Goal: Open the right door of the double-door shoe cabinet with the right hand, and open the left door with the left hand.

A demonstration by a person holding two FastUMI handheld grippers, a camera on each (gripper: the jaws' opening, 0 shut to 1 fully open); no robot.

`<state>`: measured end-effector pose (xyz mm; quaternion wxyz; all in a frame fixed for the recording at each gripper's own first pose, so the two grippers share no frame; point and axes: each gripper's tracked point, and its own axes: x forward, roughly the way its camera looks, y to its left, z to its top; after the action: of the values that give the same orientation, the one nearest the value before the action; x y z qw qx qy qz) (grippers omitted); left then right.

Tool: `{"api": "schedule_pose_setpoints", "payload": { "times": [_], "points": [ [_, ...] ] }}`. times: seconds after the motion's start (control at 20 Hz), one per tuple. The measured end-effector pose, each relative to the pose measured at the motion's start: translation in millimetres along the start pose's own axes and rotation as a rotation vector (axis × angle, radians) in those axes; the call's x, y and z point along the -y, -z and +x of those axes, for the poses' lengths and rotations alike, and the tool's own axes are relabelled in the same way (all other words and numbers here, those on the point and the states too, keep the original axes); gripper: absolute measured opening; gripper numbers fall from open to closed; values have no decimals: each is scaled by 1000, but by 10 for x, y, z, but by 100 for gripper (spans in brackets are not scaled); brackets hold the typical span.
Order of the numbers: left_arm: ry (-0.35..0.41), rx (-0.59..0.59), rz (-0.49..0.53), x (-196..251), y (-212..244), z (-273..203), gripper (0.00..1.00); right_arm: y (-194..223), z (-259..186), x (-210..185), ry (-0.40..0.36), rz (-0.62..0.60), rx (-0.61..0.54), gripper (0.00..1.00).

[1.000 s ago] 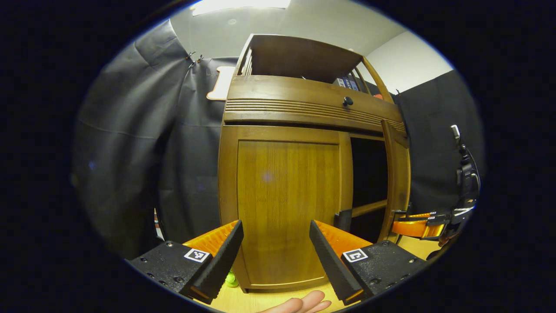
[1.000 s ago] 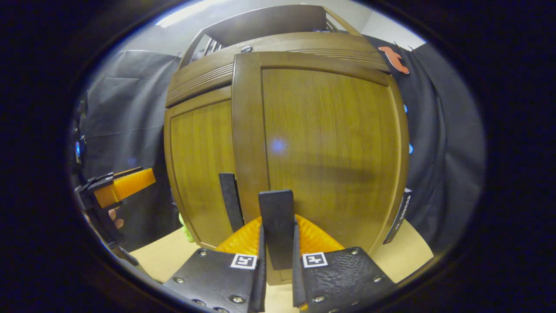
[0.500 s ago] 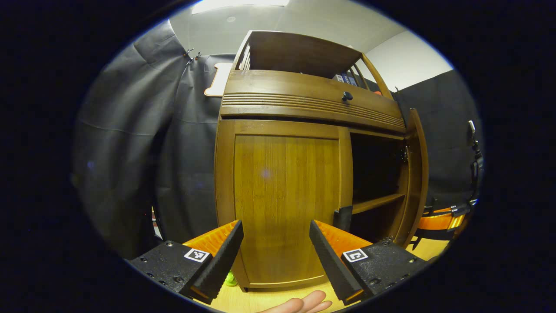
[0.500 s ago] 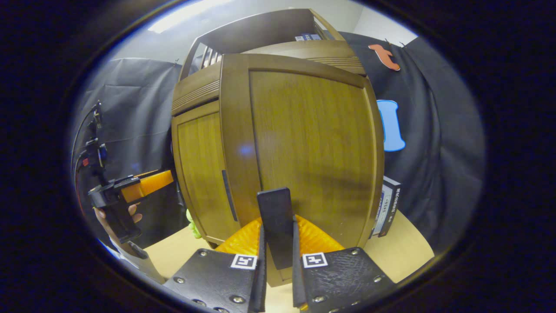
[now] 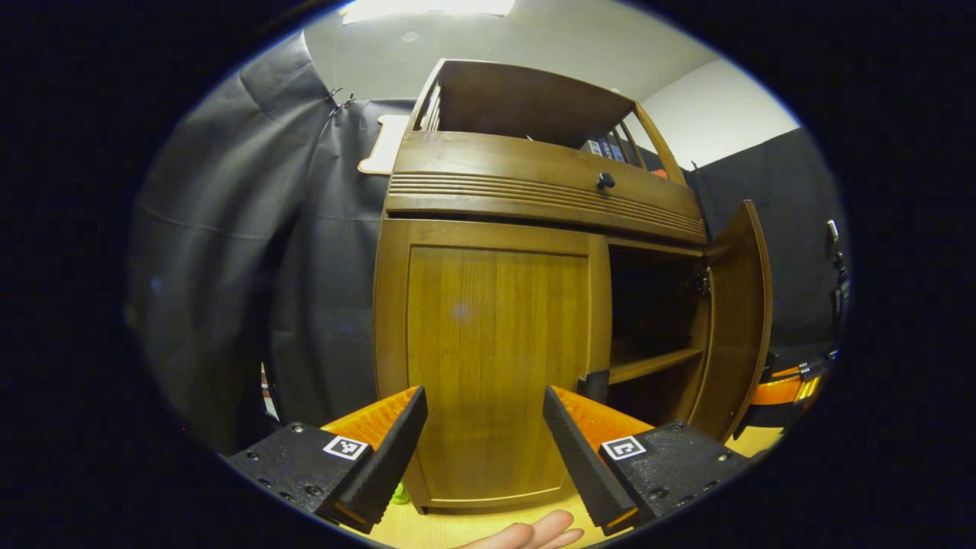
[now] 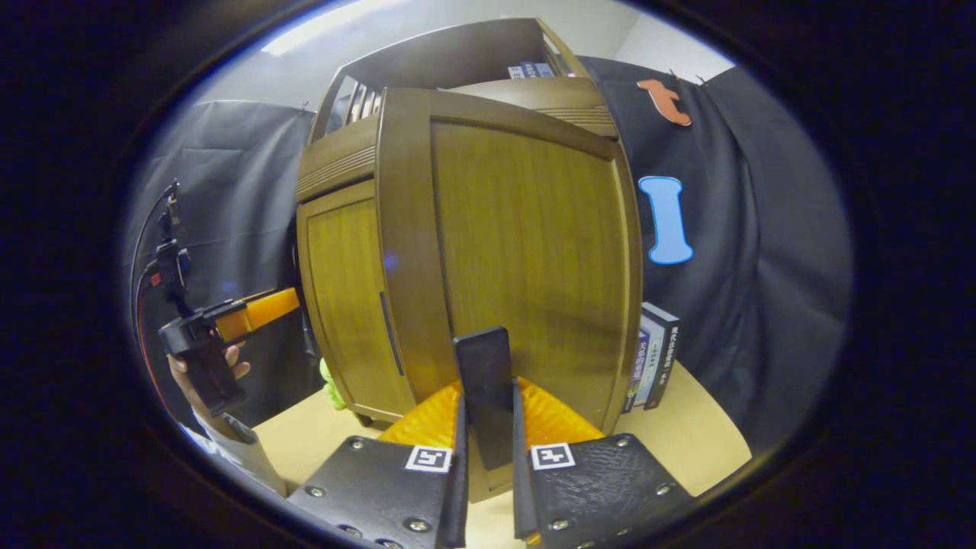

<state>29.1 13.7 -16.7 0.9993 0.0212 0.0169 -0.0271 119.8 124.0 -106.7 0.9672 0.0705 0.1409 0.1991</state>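
In the left gripper view the wooden shoe cabinet (image 5: 534, 164) stands close ahead. Its left door (image 5: 492, 343) is closed, with a dark handle (image 5: 593, 385) at its inner edge. My left gripper (image 5: 484, 398) is open just in front of that door, touching nothing. The right door (image 5: 736, 320) stands swung out to the right, showing a dark inside with a shelf (image 5: 656, 364). In the right gripper view my right gripper (image 6: 488, 408) is shut on the right door's dark handle (image 6: 482, 358). The right door (image 6: 526, 252) faces me, and the left door (image 6: 343, 297) sits behind it.
A drawer with a round knob (image 5: 605, 181) runs above the doors. Books (image 6: 652, 366) stand on the wooden floor (image 6: 701, 442) beside the cabinet's right side. A green object (image 6: 329, 385) lies at its left foot. A hand holds the left gripper (image 6: 229, 324). Black cloth walls surround the booth.
The right door has swung further open, pulled by my right gripper on its handle. My left gripper has stayed open in front of the closed left door.
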Motion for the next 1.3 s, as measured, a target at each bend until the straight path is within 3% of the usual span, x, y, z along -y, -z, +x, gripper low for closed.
{"api": "schedule_pose_setpoints", "payload": {
  "times": [0.45,0.5,0.7,0.8,0.85,0.95,1.05,1.1,1.3],
  "points": [
    [-1,-17,-5,23,51,22,92,-9,-434,494,128,-18,15,23],
    [3,-17,-6,42,49,17,96,-14,-488,570,150,-10,14,23],
    [18,-17,4,132,51,6,95,-45,-636,972,249,0,20,23],
    [19,-16,17,171,64,6,95,-156,-848,1301,356,-13,23,25],
    [21,-16,21,183,70,0,95,-64,-746,1507,377,1,26,1],
    [23,-19,18,212,81,11,92,-60,-741,1511,326,58,27,1],
    [21,-26,17,227,105,16,92,-57,-749,1571,283,39,34,1],
    [19,-29,19,228,112,25,95,-61,-770,1650,279,24,41,1],
    [10,-36,17,238,141,63,92,-85,-784,1760,238,55,55,1]
  ]
}}
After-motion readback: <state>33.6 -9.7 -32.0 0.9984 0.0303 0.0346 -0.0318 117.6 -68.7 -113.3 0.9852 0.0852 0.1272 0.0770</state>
